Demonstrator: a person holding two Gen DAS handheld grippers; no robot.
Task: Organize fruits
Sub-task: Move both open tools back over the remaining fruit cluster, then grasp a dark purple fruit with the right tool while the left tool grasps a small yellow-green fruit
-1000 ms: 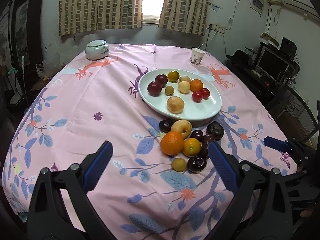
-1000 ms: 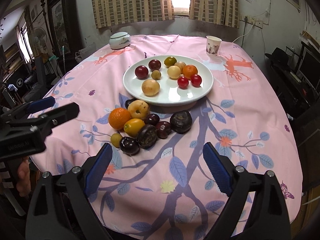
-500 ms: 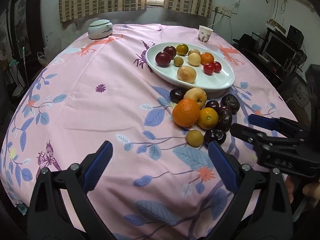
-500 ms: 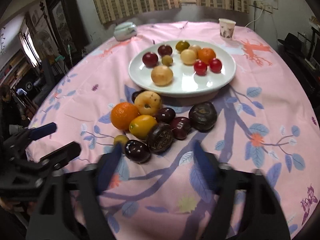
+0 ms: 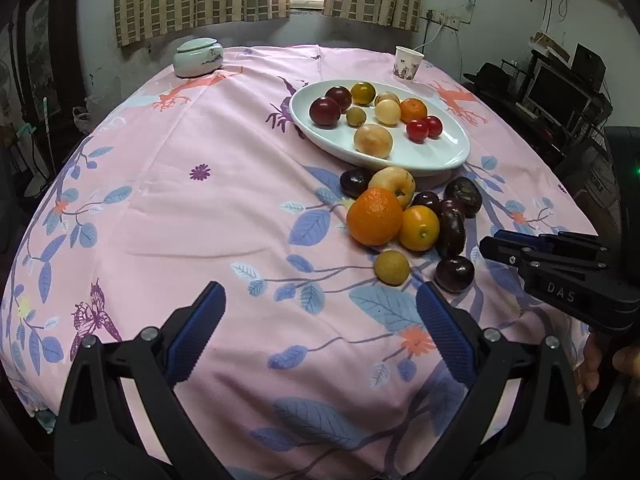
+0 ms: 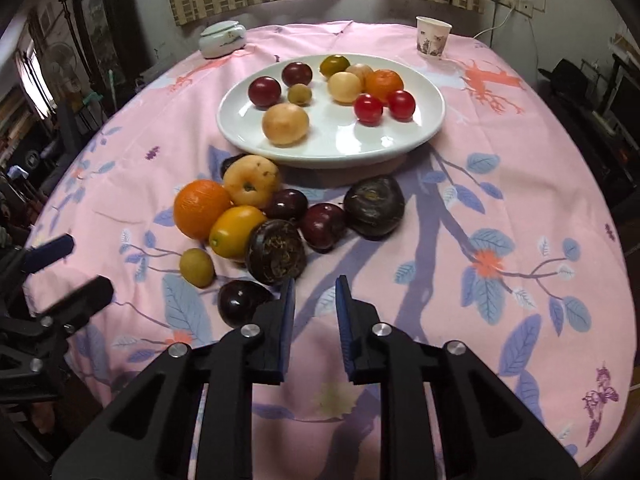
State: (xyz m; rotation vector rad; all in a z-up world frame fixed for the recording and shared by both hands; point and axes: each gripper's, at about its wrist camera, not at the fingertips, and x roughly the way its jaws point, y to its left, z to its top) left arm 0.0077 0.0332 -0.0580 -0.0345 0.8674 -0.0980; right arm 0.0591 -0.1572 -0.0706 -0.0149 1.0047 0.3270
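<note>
Plate (image 6: pixel 424 128) holds ten fruits; ten more beside it. Left gripper (image 5: pixel 320 334) spread, empty; right gripper (image 6: pixel 315 294) clenched, empty.

Left gripper (image 5: pixel 320 330) jaws wide apart, nothing between, angled down. Right gripper (image 6: pixel 315 308) jaws just closed to narrow gap, empty, angled down.
</note>
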